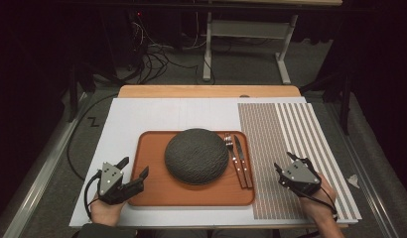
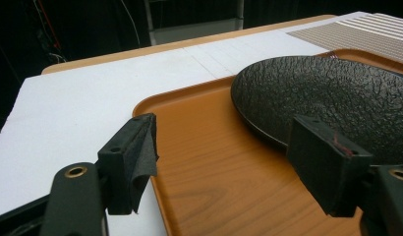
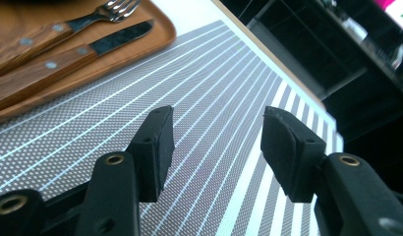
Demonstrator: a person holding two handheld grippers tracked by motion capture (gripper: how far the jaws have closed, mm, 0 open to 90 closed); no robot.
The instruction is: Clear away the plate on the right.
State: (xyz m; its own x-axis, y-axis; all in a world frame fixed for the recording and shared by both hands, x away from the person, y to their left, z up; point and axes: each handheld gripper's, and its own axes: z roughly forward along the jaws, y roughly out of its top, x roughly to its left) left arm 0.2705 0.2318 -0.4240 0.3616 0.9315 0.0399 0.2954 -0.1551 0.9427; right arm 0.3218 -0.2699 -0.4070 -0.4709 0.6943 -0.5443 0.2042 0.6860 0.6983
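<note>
An orange tray lies on the white board, with a dark rough-textured plate in its middle. A fork and a knife with wooden handles rest side by side on the tray's right part. My left gripper sits open at the tray's left edge, one jaw over the tray, nothing between the jaws. In the left gripper view the plate lies just beyond the right jaw. My right gripper is open above the striped placemat, right of the tray, empty. The right gripper view shows the fork and knife at upper left.
The white board lies on a wooden table. Behind it are cables and a white stand frame on the floor. A small pale scrap lies on the floor to the right.
</note>
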